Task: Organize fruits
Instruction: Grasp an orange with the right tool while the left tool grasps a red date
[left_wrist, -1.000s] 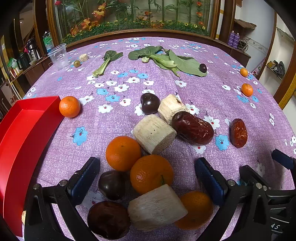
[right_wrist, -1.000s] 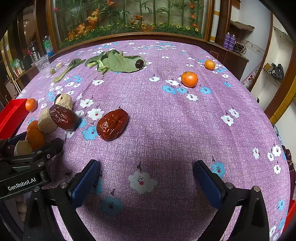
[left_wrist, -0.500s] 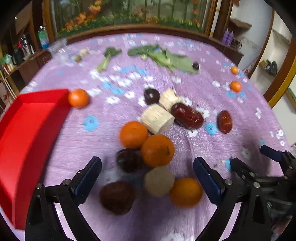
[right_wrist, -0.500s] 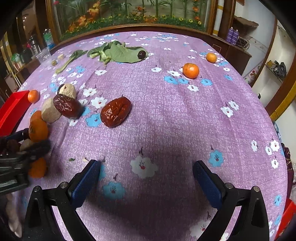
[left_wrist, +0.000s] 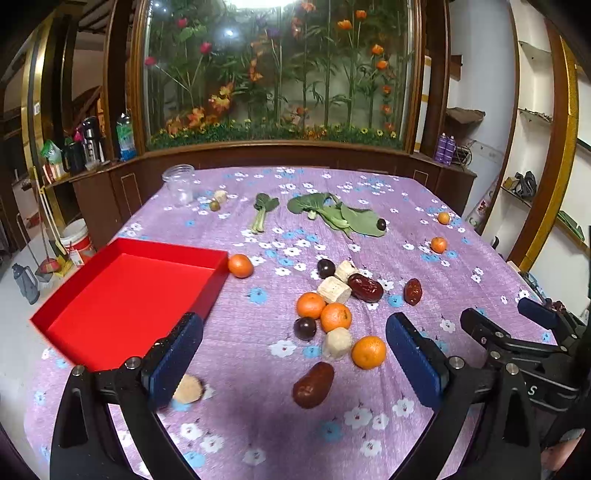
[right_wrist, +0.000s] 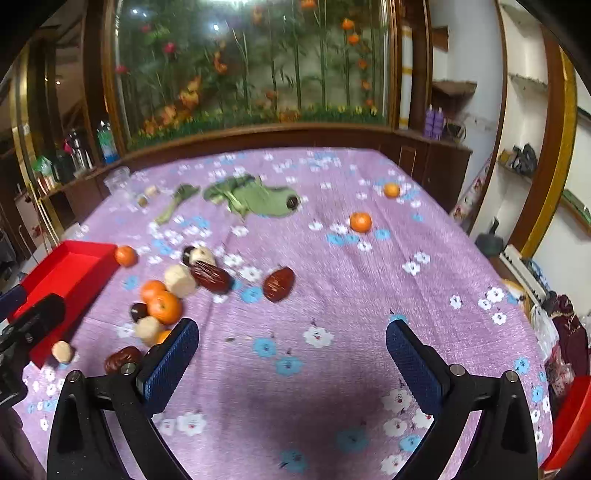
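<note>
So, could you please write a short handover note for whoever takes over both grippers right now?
Left gripper: open, empty, raised above the fruit cluster.
Right gripper: open, empty, over bare purple floral tablecloth.
Shallow red rectangular tray: at the table's left, nothing visible in it.
Nothing sorted yet. Still loose: round orange tangerines, dark red wrinkled dates, dark round plums and pale cut stalk pieces; one tangerine sits beside the tray, two far right.

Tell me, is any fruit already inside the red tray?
No, the red tray shows only its bare red floor; the nearest orange lies outside its corner.
</note>
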